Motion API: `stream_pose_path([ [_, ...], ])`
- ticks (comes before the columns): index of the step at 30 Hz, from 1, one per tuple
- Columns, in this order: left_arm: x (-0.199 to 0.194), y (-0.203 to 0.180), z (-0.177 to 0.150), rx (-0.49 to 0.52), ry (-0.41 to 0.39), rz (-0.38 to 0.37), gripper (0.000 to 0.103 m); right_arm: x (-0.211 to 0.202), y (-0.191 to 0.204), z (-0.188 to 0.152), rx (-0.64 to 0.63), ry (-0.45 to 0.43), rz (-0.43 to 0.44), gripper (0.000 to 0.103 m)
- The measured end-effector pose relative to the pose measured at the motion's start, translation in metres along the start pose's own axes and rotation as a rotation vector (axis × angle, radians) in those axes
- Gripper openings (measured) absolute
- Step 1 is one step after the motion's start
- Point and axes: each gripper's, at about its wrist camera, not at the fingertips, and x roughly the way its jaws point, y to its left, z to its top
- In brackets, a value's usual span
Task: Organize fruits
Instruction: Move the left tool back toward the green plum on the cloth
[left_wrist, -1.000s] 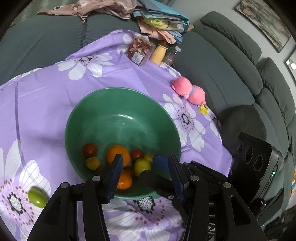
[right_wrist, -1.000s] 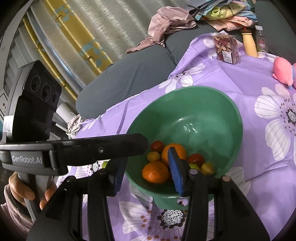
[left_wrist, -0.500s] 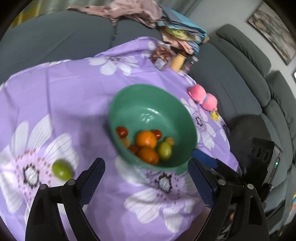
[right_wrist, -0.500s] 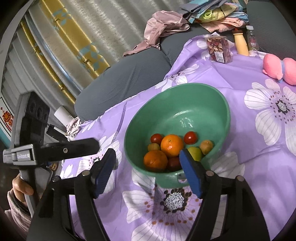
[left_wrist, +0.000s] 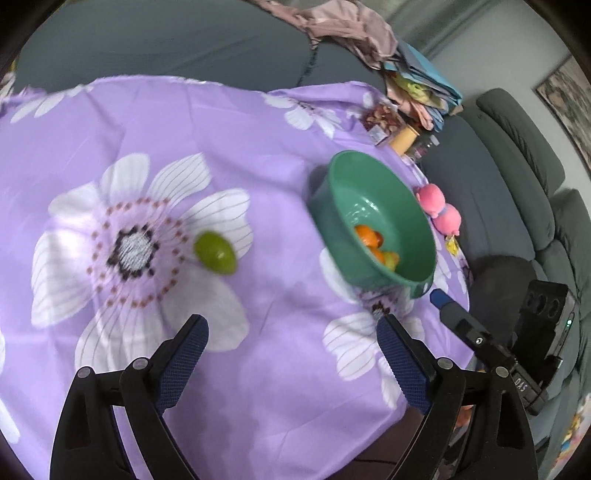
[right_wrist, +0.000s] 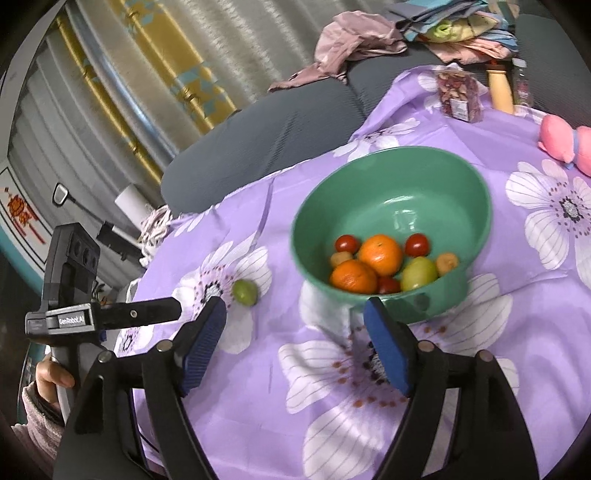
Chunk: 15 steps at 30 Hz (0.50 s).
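A green bowl on the purple flowered cloth holds two oranges, red tomatoes, a yellow-green fruit and small yellow ones. In the left wrist view the bowl is at the right. A lone green fruit lies on the cloth left of the bowl, also seen as the green fruit in the right wrist view. My left gripper is open and empty, short of that fruit. My right gripper is just in front of the bowl. Its jaws are opening with nothing between them.
A pink plush toy, a snack packet and bottles stand behind the bowl. Clothes are piled on the grey sofa. The cloth's edge drops off near both grippers. A hand holds the left gripper's handle.
Both grippers have opened wide and drawn back from the bowl. The left one has swung left, so the bowl now sits at its right and the green fruit lies ahead.
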Motion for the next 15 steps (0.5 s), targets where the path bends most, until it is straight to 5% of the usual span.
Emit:
stream_pose_path([
  [15, -0.028, 0.051, -0.030, -0.097, -0.028, -0.030, 0.092, 0.021, 0.062, -0.017, -0.132, 0.106, 0.020, 0.078],
])
